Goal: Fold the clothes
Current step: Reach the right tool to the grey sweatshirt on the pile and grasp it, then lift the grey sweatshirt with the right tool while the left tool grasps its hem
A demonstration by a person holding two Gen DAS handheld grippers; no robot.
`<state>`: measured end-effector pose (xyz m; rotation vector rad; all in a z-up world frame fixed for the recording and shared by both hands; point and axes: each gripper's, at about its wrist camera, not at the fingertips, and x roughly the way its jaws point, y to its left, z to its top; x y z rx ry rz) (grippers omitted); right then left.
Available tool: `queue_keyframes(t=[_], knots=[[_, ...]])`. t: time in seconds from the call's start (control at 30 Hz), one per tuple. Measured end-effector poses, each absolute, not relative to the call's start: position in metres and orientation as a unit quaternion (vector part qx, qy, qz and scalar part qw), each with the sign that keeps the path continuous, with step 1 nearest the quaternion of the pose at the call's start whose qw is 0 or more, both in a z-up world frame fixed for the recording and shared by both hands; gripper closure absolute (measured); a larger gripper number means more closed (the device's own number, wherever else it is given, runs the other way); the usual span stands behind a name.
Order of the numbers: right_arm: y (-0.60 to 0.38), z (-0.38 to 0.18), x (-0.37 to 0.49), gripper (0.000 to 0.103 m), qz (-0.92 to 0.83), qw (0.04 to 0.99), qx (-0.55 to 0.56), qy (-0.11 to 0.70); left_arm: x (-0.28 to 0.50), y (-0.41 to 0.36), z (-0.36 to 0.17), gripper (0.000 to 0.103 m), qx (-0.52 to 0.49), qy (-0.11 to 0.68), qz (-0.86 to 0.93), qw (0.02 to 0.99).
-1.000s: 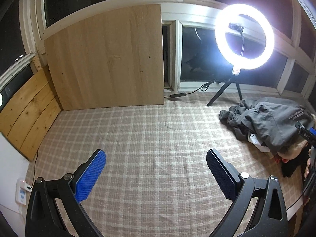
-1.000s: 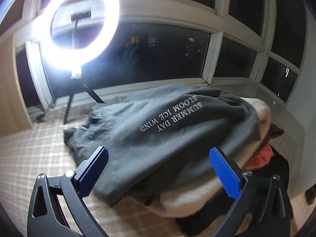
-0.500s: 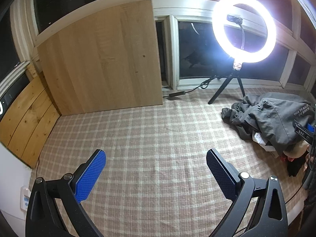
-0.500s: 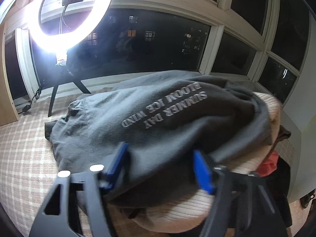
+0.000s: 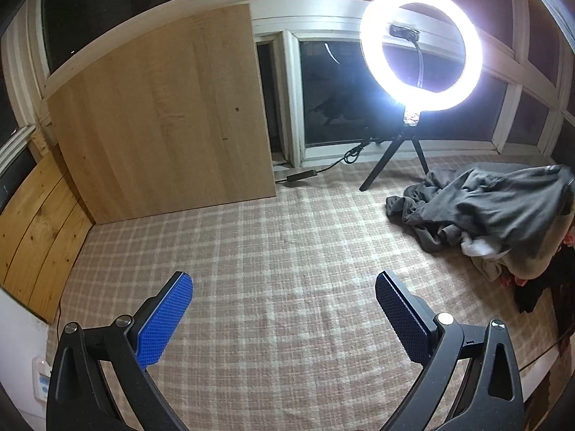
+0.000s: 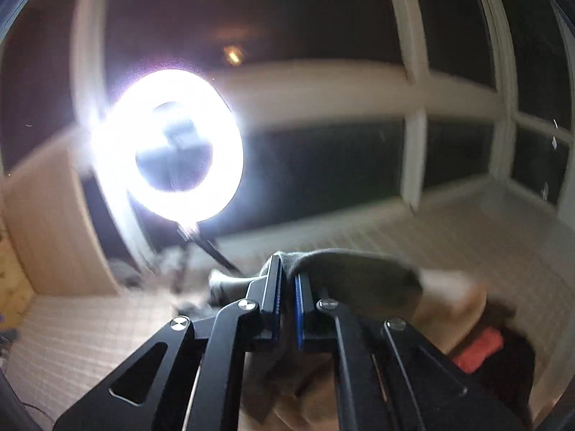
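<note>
A dark grey sweatshirt [image 5: 496, 212] lies on top of a clothes pile at the right of the checked blanket [image 5: 273, 251], one edge pulled up toward the right border. In the blurred right wrist view my right gripper [image 6: 286, 280] is shut on a fold of that grey sweatshirt [image 6: 352, 273], which drapes over its right finger. A beige garment [image 6: 452, 298] and a red one [image 6: 478, 348] sit below it. My left gripper [image 5: 284, 309] hangs open over bare blanket, well to the left of the pile, with nothing between its blue pads [image 5: 165, 319].
A lit ring light on a tripod [image 5: 418, 50] stands at the back by the windows, its cable [image 5: 323, 170] running along the sill. A large wooden board [image 5: 161, 115] leans at the back left. Wood planks [image 5: 32, 222] line the left edge.
My right gripper closed from wide open onto the grey sweatshirt and rose with it, tilting up toward the windows. The sweatshirt's edge lifted in the left wrist view. The left gripper barely shifted.
</note>
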<state>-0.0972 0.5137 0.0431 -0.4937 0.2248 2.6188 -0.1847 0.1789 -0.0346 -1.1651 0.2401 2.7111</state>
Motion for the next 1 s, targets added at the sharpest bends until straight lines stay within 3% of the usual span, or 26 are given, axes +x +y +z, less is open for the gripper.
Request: queue_keyframes(t=[0.27,0.6,0.8,1.0], knots=[[0.444,0.182,-0.095,0.1,0.981,0.177,-0.083,0.015,-0.175,0.151,-0.022,0.001,-0.374,0.061,0.921,0.093],[0.276,0.296,-0.099,0.1,0.997,0.0,-0.008,-0.075,-0.155,0.082,0.006,0.001,-0.336,0.022,0.94,0.059],[0.191,0.331,-0.113,0.1,0.986,-0.157,0.008,-0.064,-0.127,-0.001,0.029,0.001,-0.309,-0.01,0.951,-0.019],[0.164,0.304,-0.107,0.1,0.96,-0.276,-0.012,-0.051,-0.081,-0.097,0.058,0.001,-0.27,-0.027,0.952,-0.142]])
